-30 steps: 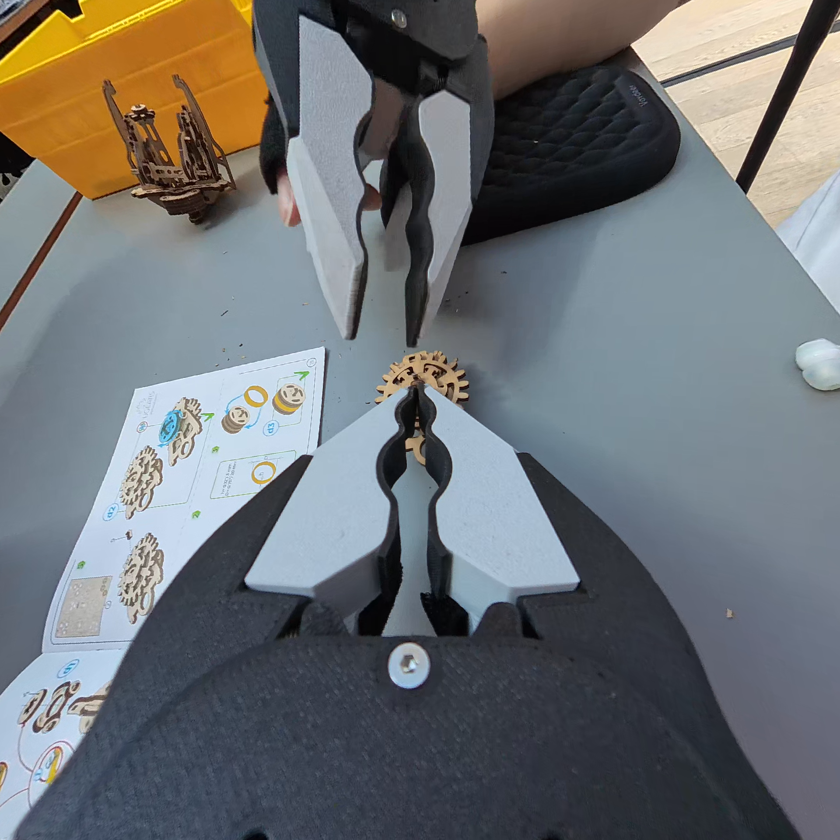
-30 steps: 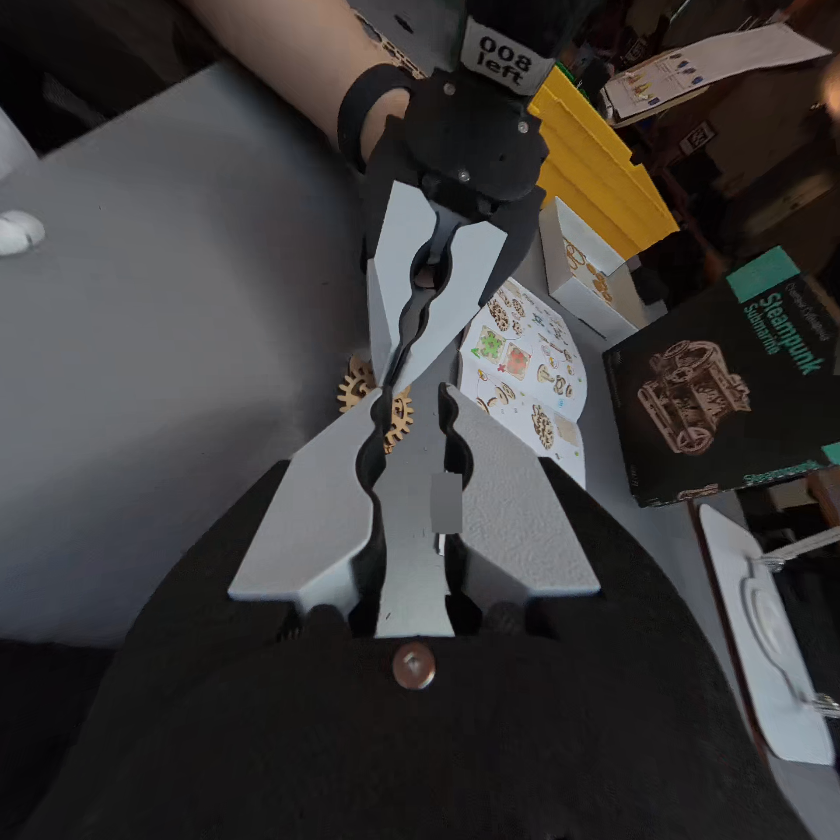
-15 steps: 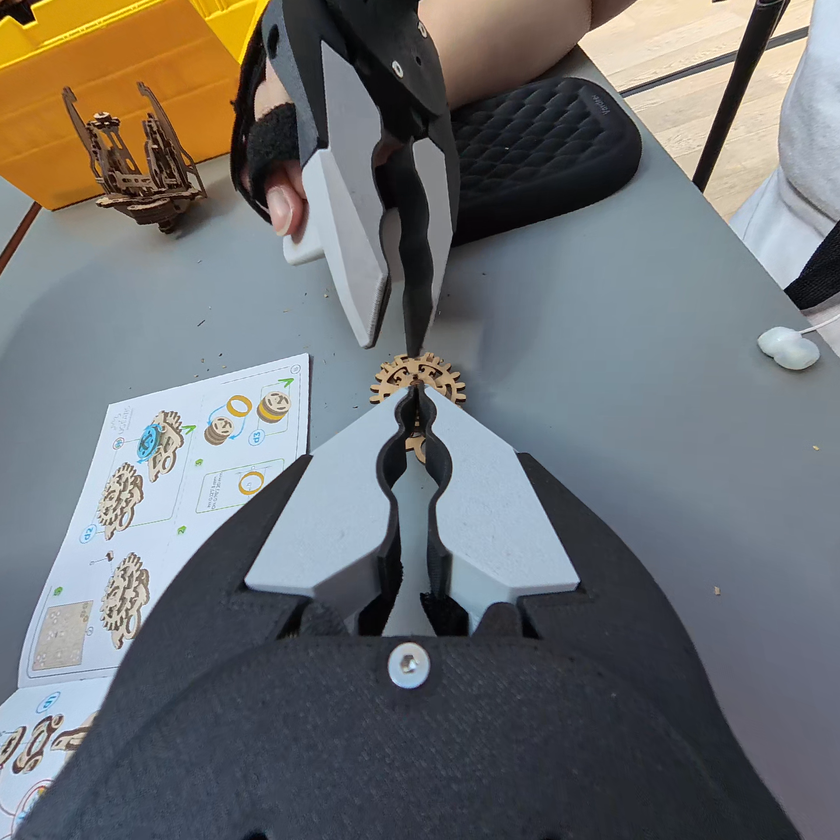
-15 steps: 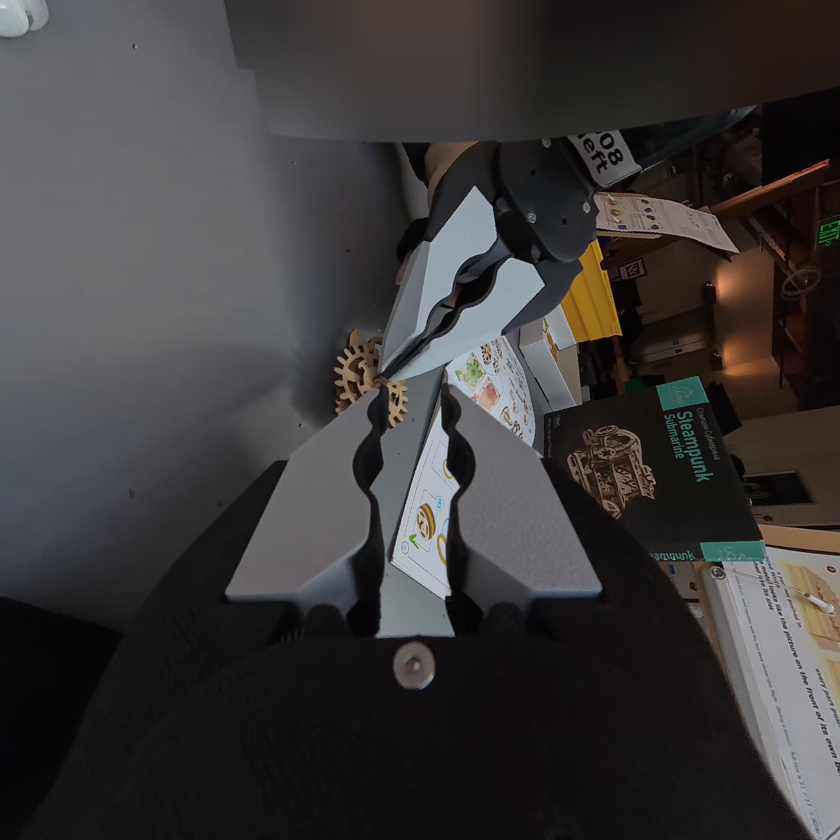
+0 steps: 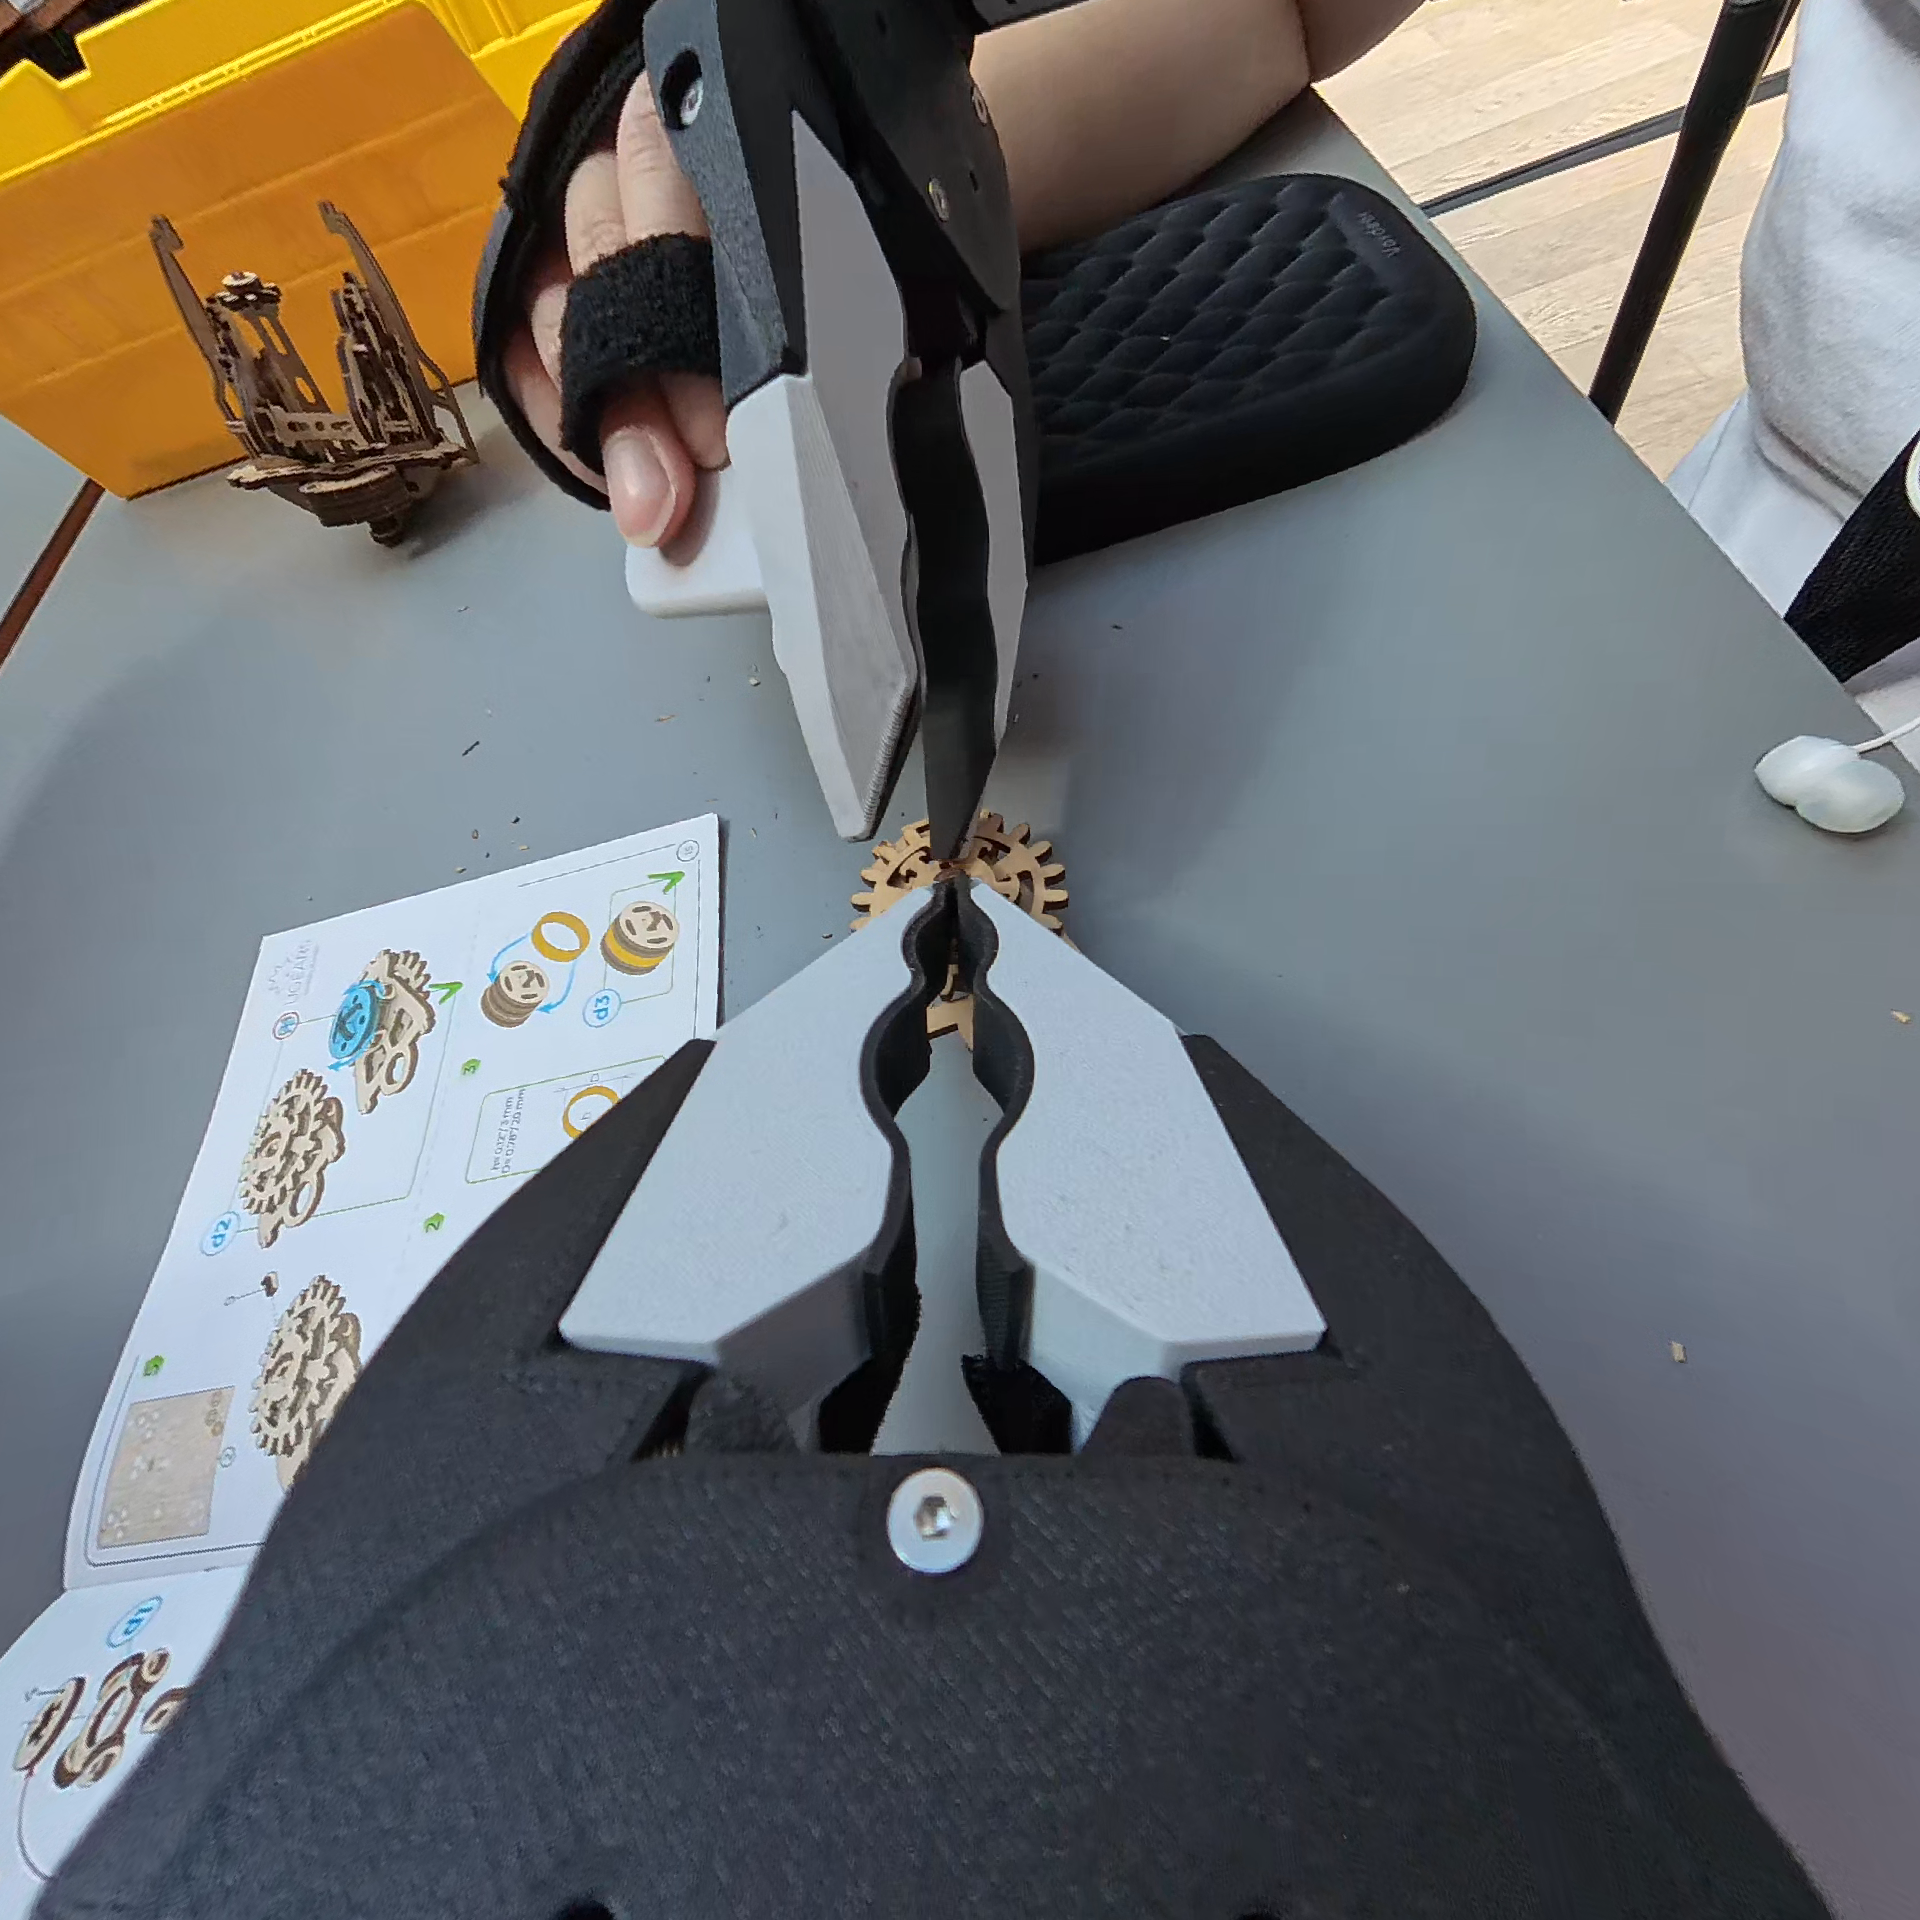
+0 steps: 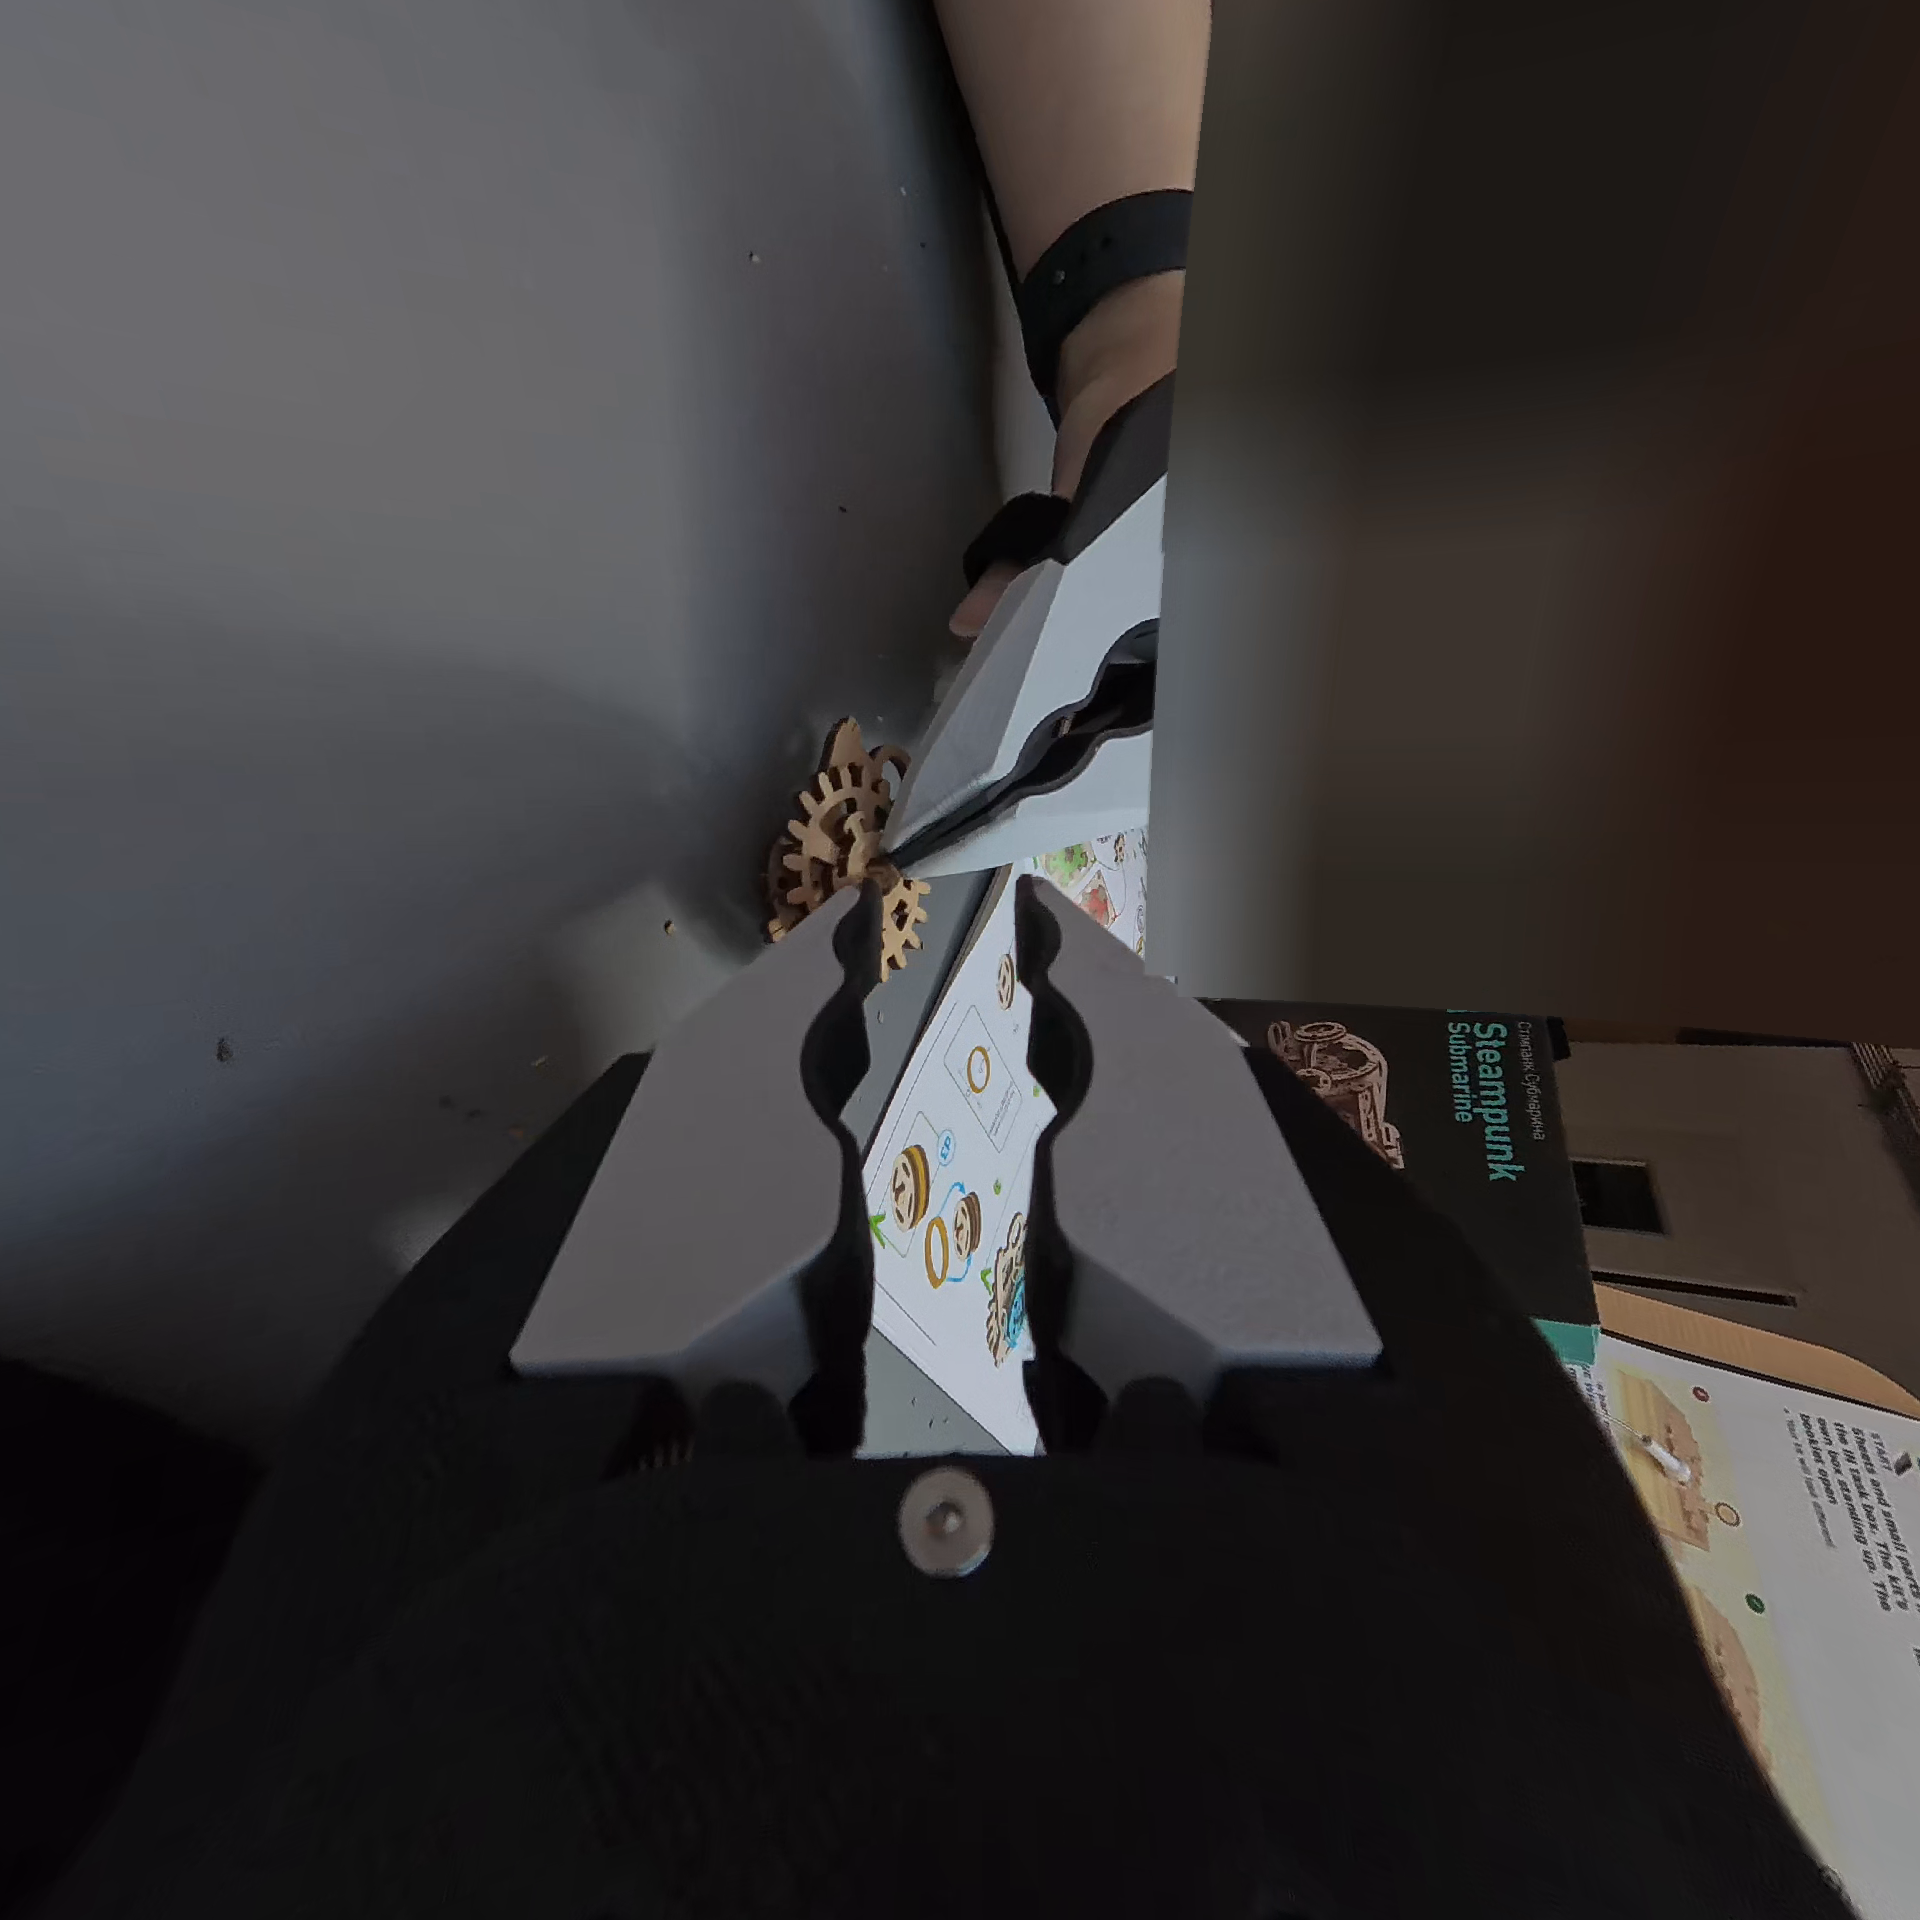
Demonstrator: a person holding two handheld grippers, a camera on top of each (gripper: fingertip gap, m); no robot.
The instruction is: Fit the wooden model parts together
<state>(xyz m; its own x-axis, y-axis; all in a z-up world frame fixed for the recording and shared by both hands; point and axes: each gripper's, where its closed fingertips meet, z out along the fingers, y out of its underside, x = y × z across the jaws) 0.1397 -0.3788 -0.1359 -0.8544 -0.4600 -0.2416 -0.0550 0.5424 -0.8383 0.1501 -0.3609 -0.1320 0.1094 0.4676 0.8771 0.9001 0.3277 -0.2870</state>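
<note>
The left tool (image 5: 951, 909) is clamped on the pale laser-cut wooden gear assembly (image 5: 1023, 883); the right tool (image 6: 940, 888), its prongs apart, touches it and could knock the gears crooked.

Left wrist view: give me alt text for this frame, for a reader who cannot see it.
The left gripper is shut on a light wooden gear assembly on a grey table, while the right gripper comes down from above, its tips at the gear. An instruction sheet lies left; a dark wooden model and a yellow bin sit behind.
</note>
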